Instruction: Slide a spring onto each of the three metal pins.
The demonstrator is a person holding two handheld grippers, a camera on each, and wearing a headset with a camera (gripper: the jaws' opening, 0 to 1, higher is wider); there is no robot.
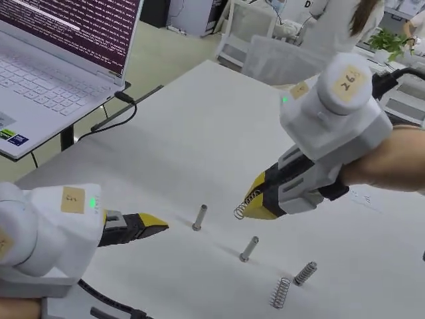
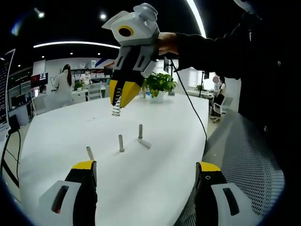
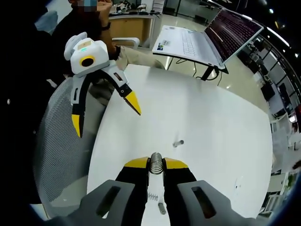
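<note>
At 3 o'clock in the head view, your right gripper [image 1: 255,203] carries a sticker [image 1: 350,83] reading "26" and is clamped on a spring [image 1: 244,206], held above the table [image 1: 199,133]. Your left gripper [image 1: 149,226] sits at 8 o'clock; its label is unreadable. A metal pin [image 1: 199,217] and a second metal pin [image 1: 249,249] stand bare at 6 o'clock. A loose spring [image 1: 305,272] and a second loose spring [image 1: 281,292] lie at 5 o'clock. Laptop [image 1: 60,60] screen text is too small to read. Your left gripper view adds that its jaws are spread wide and empty.
</note>
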